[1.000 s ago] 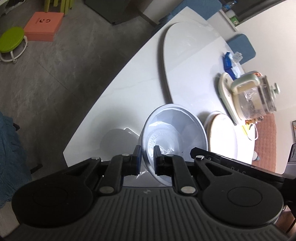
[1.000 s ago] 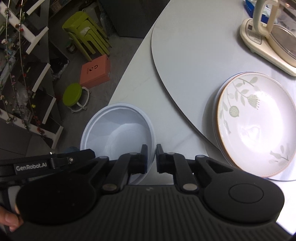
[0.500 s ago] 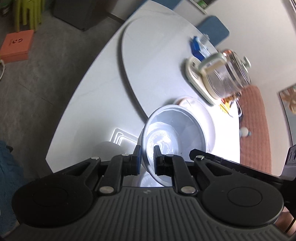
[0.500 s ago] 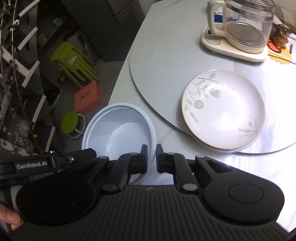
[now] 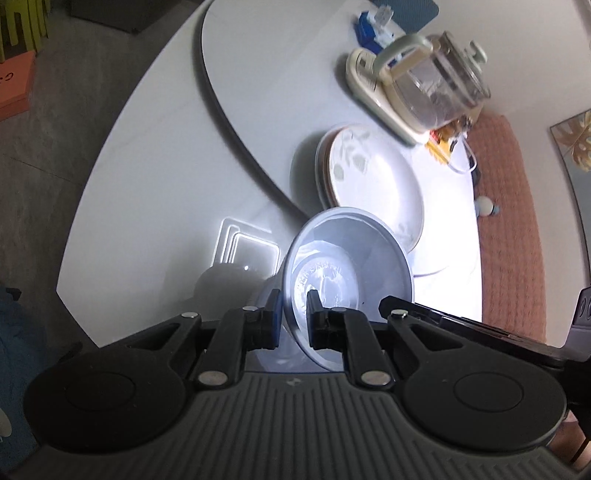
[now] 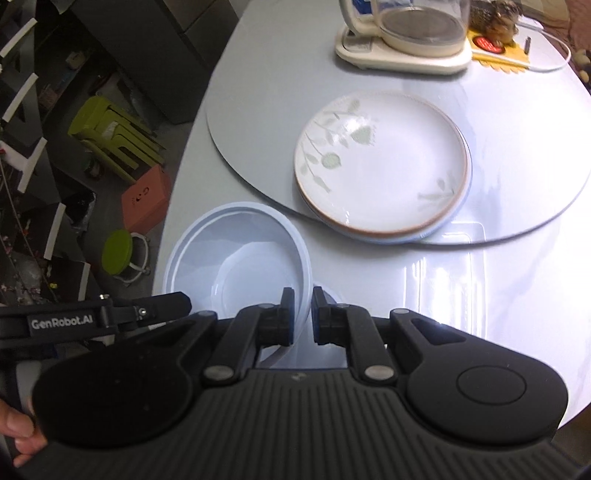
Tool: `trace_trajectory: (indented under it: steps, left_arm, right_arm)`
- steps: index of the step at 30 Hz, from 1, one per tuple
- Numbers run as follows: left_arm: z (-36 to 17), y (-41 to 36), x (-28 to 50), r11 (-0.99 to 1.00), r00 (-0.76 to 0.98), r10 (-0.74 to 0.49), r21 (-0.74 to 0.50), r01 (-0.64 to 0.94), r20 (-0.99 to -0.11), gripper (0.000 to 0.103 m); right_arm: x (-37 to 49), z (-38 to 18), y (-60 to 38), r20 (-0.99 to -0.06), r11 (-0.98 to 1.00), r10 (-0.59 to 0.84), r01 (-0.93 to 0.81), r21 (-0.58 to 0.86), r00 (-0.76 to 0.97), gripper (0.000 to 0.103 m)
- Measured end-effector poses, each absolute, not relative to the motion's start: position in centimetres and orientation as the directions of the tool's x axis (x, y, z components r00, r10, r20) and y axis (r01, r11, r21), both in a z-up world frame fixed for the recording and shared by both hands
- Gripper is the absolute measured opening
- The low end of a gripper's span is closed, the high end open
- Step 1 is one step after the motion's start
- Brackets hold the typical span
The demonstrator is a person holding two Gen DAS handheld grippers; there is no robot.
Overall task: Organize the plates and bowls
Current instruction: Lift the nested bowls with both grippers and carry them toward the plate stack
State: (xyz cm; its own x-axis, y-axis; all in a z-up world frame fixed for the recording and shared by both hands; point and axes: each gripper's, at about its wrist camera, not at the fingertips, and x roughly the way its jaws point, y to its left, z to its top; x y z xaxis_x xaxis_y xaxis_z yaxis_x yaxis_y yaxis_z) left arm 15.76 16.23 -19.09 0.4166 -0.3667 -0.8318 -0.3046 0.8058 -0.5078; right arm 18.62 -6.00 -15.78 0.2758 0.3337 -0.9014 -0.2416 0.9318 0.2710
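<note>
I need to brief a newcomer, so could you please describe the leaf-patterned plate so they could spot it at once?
On the white table, find the round grey turntable. At its near edge, before the glass kettle, sits a small stack; the plate tops it, the only dish with green leaves and a brown rim.

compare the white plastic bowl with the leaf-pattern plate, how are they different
The white plastic bowl is deep and plain; the leaf-pattern plate is shallow, with green leaves and a brown rim. The bowl is pinched at its rim by both grippers; the plate lies untouched on other plates on the turntable. Both are round and empty.
</note>
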Motion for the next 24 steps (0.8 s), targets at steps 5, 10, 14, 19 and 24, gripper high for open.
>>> trace_trajectory:
  steps: [5, 10, 14, 19, 24]
  left_arm:
    - [-20.9, 15.5, 16.1, 0.808, 0.368, -0.383, -0.501, -0.312, -0.847, 0.015]
    - [-22.0, 14.6, 16.4, 0.819, 0.342, -0.384, -0.487, -0.303, -0.858, 0.015]
    - [-22.4, 14.3, 16.5, 0.831, 0.332, -0.377, -0.475, -0.291, -0.864, 0.015]
    - [-22.6, 14.1, 16.8, 0.839, 0.327, -0.366, -0.461, -0.289, -0.871, 0.017]
    - [-22.8, 14.4, 16.6, 0.844, 0.312, -0.352, -0.443, -0.301, -0.882, 0.038]
  right_arm:
    - [17.8, -17.4, -6.6, -0.917, 0.938, 0.319, -0.221, 0.269, 0.240, 0.013]
    - [16.9, -18.3, -7.1, -0.925, 0.943, 0.306, -0.202, 0.263, 0.226, 0.014]
    - [16.7, -18.6, -7.2, -0.925, 0.941, 0.309, -0.209, 0.264, 0.220, 0.015]
    - [16.8, -18.4, -7.6, -0.923, 0.941, 0.308, -0.214, 0.261, 0.231, 0.014]
    - [17.0, -18.1, -8.0, -0.916, 0.943, 0.311, -0.202, 0.264, 0.255, 0.014]
